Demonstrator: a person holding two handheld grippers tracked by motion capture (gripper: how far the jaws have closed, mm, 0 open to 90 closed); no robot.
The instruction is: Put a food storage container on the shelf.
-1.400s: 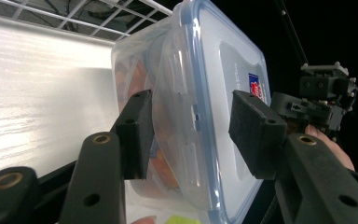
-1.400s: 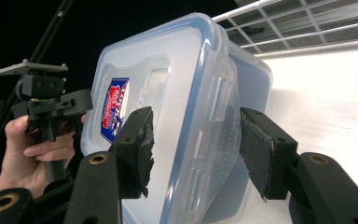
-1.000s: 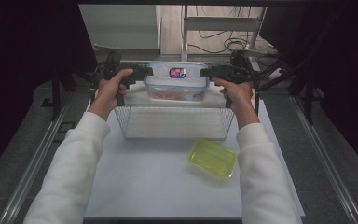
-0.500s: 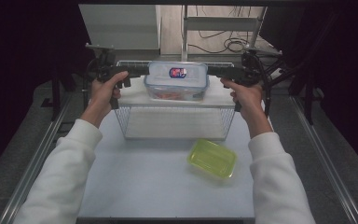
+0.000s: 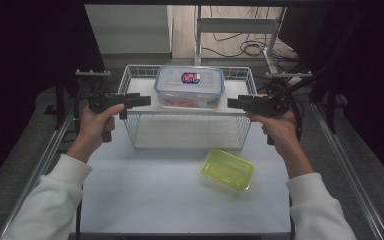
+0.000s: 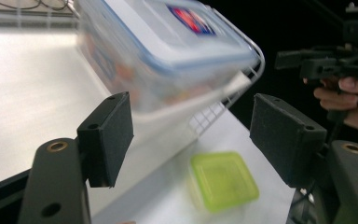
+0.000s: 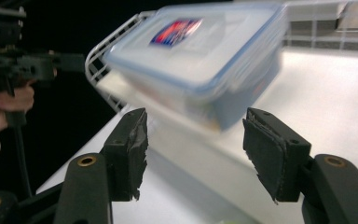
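Note:
A clear food container (image 5: 190, 87) with a blue-rimmed lid and a red and blue label stands on the white top of a wire rack (image 5: 187, 132). My left gripper (image 5: 136, 100) hovers off the rack's left end, and my right gripper (image 5: 231, 103) off its right end. Both point inward at the container, clear of it. In the left gripper view the container (image 6: 168, 51) lies beyond the open gripper (image 6: 193, 126), whose jaws have just been opening with nothing between them. The right gripper (image 7: 198, 144) has also just opened wider, and the container (image 7: 200, 56) is ahead of it.
A yellow-green plastic box (image 5: 227, 169) lies on the white table (image 5: 145, 200) in front of the rack's right corner. Metal rails run along both table sides. A metal frame and floor cables sit behind the rack.
Both grippers have drawn outward from the container's two ends to beyond the rack's sides, jaws wider. The container stays on the rack top.

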